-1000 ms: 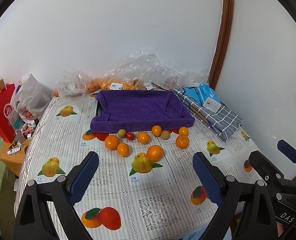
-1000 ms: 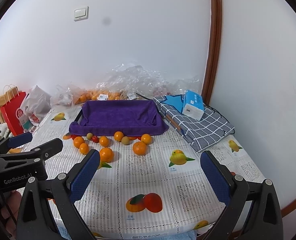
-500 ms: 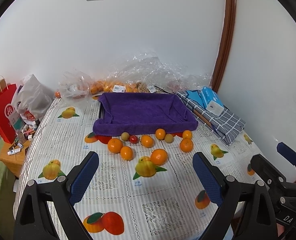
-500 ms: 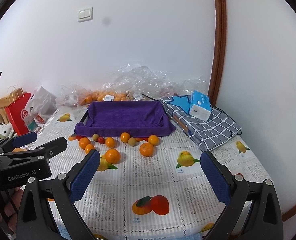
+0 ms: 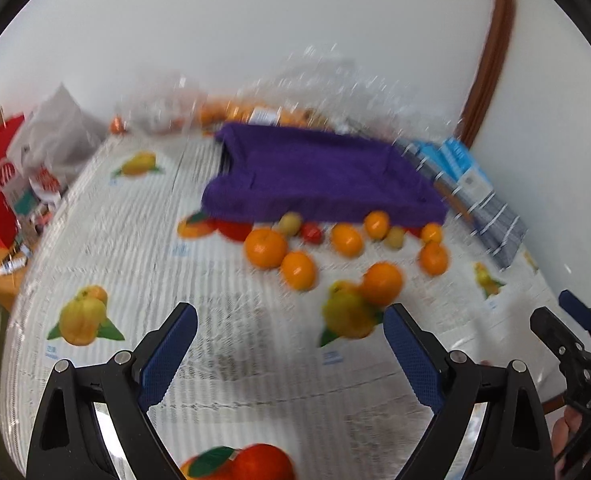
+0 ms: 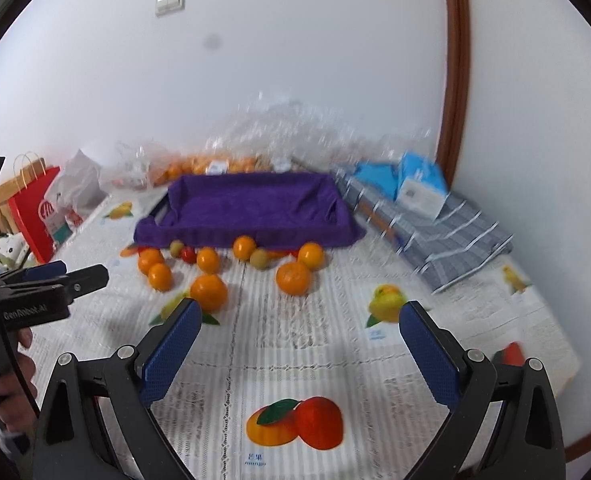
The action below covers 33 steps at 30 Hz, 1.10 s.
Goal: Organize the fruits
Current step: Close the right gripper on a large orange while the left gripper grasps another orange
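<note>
- Against the views half a second back, both cameras have come forward and dipped toward the purple towel-lined tray (image 6: pixel 251 210): the wall switch has left the left view altogether, and the tray and fruit fill more of both views.
- Both current views are smeared, so both hands are probably moving right now.
- The left gripper (image 5: pixel 289 344) is spread wide with nothing between its blue pads (image 5: pixel 167 354); it hangs over the tablecloth (image 5: pixel 143 240) on the near side of the tray.
- The right gripper (image 6: pixel 299 340) is equally wide and empty, also short of the tray's near edge.
- The loose fruit has not shifted: the oranges (image 6: pixel 209 292) and a few small greenish and red pieces lie in a scatter along the tray's front edge, on the cloth, none inside the tray.
- The nearest orange (image 5: pixel 381 283) sits on a printed yellow fruit motif, so its outline is hard to separate in the blur; I take it to be real because it also shows as a rounded body in the right view.
- Meaning for the task: nothing has been sorted yet. This looks like the opening approach, with the fruit nearest the tray's front the likely first pick.
- Behind the tray, bagged fruit (image 6: pixel 215 164) under clear plastic stays untouched.
</note>
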### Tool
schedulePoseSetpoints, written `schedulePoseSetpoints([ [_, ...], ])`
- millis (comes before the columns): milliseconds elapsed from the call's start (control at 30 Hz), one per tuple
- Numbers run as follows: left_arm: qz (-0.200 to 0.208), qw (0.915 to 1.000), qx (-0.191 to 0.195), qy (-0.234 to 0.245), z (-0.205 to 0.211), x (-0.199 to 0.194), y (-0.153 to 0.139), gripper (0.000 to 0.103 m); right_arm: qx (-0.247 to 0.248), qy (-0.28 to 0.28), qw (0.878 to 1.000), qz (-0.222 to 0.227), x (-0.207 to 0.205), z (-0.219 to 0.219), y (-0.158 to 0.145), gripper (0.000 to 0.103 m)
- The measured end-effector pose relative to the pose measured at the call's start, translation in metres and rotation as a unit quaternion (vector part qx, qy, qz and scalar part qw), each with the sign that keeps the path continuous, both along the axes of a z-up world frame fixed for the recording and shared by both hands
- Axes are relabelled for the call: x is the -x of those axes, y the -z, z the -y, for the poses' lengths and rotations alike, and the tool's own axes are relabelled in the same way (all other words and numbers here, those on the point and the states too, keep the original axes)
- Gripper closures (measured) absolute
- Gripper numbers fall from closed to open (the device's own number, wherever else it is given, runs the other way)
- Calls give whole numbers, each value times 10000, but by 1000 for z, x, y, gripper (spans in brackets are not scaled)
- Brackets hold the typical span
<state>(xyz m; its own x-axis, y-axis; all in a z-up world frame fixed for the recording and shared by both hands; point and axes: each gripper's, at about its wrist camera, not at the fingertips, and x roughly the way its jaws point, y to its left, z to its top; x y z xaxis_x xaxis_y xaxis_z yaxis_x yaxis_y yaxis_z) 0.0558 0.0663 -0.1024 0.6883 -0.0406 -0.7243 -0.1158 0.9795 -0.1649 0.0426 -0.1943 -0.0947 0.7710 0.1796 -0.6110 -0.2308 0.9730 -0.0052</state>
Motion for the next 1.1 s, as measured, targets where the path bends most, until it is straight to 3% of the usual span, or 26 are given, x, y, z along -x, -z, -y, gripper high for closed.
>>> schedulePoseSetpoints([
  [100, -133, 9998, 32, -150, -19, -10, 18, 9, -176, -112, 9988, -449, -24, -4, 28, 17],
  [200, -224, 9993, -40, -311, -37, -20, 32, 9, -243, 75, 9978, -607, -47, -5, 52, 25],
  [333, -274, 9983, -217, -471, -56, -35, 44, 9, -339, 96, 9949, -941, -81, -12, 67, 38],
  [467, -281, 9977, -76, -606, -72, -45, 56, 11, -343, 79, 9940, -1039, -109, -26, 73, 38],
  [533, -283, 9973, -95, -672, -75, -48, 58, 20, -275, 56, 9939, -1069, -120, -34, 78, 38],
  [733, -318, 9978, -86, -578, -72, -52, 59, 20, -346, 154, 9939, -1034, -138, -36, 81, 42],
  [833, -418, 9977, -236, -468, -68, -55, 60, 19, -261, 153, 9936, -1091, -141, -38, 84, 48],
  [867, -404, 9981, -234, -412, -66, -55, 60, 19, -250, 127, 9937, -1084, -140, -39, 84, 54],
  [1000, -180, 9998, 107, -70, -62, -52, 54, 30, -122, -99, 9942, -1059, -136, -44, 83, 60],
  [1100, -104, 9995, 313, -22, -56, -60, 48, 31, -273, -180, 9944, -1010, -133, -41, 80, 61],
])
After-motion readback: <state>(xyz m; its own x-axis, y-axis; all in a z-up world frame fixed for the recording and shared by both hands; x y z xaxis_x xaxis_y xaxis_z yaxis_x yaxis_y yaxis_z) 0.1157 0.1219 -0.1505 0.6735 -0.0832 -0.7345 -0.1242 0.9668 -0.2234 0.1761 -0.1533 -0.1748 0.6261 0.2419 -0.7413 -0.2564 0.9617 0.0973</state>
